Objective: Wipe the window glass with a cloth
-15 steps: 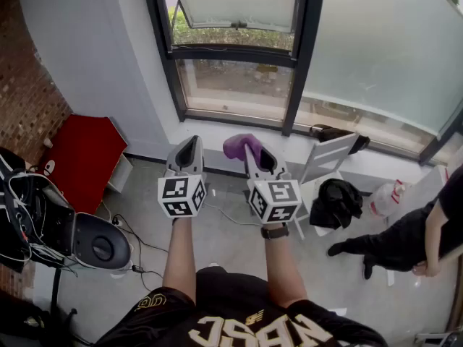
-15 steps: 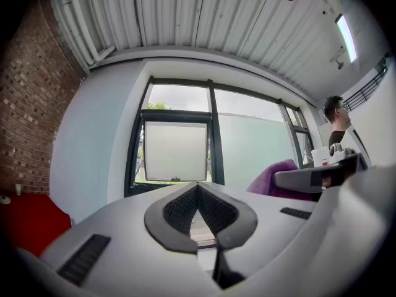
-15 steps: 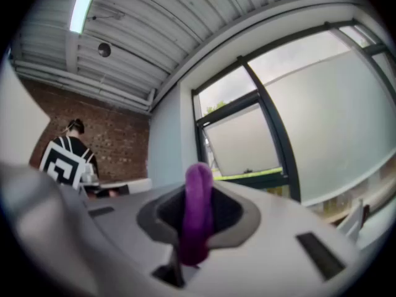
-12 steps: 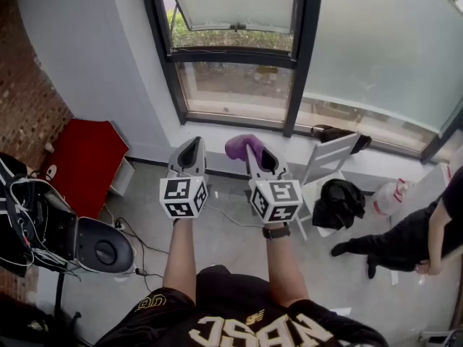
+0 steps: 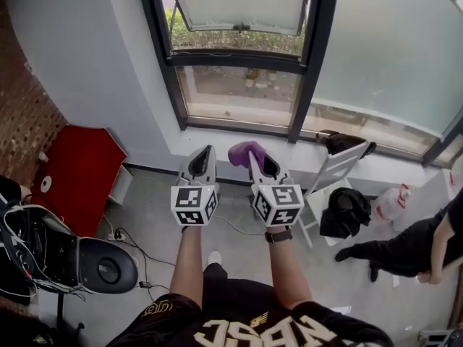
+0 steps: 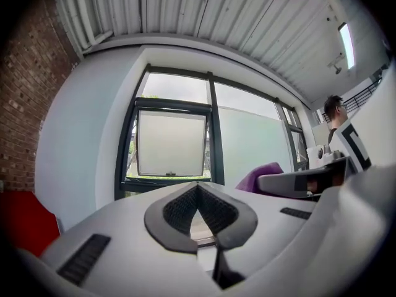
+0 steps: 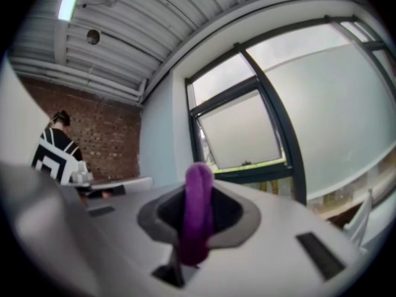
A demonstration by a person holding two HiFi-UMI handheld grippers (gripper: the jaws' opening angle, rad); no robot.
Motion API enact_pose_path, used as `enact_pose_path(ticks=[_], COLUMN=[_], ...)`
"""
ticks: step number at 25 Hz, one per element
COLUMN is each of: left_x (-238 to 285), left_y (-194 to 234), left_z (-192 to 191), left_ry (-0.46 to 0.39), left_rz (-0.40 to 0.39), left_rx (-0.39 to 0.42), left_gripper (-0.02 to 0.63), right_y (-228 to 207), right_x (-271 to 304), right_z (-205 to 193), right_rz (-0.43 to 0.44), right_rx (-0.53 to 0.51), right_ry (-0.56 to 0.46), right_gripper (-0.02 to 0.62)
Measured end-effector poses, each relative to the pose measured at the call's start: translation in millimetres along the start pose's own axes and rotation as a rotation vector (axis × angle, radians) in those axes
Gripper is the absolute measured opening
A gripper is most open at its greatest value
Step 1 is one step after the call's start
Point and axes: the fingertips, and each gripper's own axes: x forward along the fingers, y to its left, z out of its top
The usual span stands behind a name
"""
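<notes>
window point(image 5: 239, 96); right gripper point(image 7: 197, 218) pinching cloth point(image 7: 198, 212)

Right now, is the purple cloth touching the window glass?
Apart. The right gripper view shows the purple cloth pinched in the right gripper, with the window glass well beyond it.

Brick wall point(image 5: 22, 114) at left, pale grey wall point(image 5: 94, 56) beside black-framed window point(image 5: 239, 92). Red cabinet point(image 5: 76, 172) and white chair point(image 5: 334, 170) on grey floor point(image 5: 340, 280). Ribbed ceiling point(image 6: 204, 23) overhead.
</notes>
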Motion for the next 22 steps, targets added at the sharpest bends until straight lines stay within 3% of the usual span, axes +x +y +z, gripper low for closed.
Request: enact_pose_path(ticks=[10, 15, 19, 22], left_x=[58.1, 95.9, 142.1, 182.7], left_y=[160.8, 173.7, 178.7, 179.0], left_z=[-27.0, -59.7, -86.1, -100.3], left_ry=[0.026, 0.062, 0.100, 0.110], left_rz=[0.008, -0.065, -0.080, -0.098], left_rx=[-0.071, -0.100, -0.160, -0.161], left_gripper=[0.009, 0.009, 0.009, 0.009], right_y=[55.3, 45.5, 11.0, -25.4], right_x=[157.9, 198.2, 223.9, 251.5], right_z=[-37.0, -65.8, -74.3, -80.8], right_rz=[0.001, -0.053, -0.081, -0.103], right_rx=[0.028, 0.044, 0.061, 0.096], right_ry=[0.062, 0.126, 0.140, 0.127], right_gripper=[0.074, 0.074, 0.074, 0.074])
